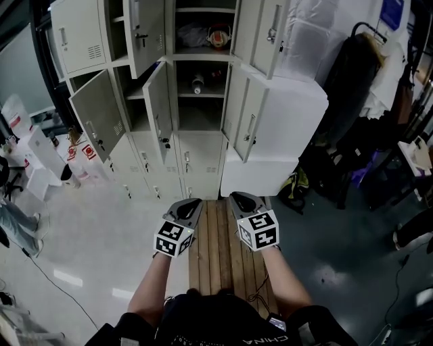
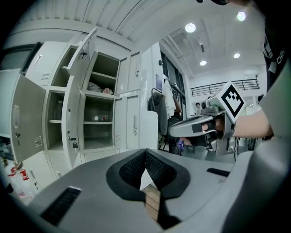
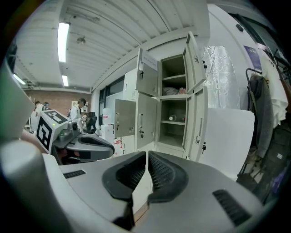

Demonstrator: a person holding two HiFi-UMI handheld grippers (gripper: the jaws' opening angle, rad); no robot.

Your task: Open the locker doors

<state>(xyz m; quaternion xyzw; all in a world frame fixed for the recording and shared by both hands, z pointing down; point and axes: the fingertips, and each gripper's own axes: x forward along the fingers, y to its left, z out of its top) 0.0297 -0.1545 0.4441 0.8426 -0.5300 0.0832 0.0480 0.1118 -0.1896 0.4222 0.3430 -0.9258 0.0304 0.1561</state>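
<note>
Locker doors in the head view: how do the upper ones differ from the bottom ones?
The upper doors stand swung open; the bottom doors are shut. The upper doors bare shelves, one holding a bottle; the bottom doors hide theirs. Both are pale grey metal.

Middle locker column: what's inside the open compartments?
The top compartment holds a pale bundle and a red item; the second compartment a bottle. The third compartment looks bare, its back shadowed. Bottom doors shut, contents hidden.
</note>
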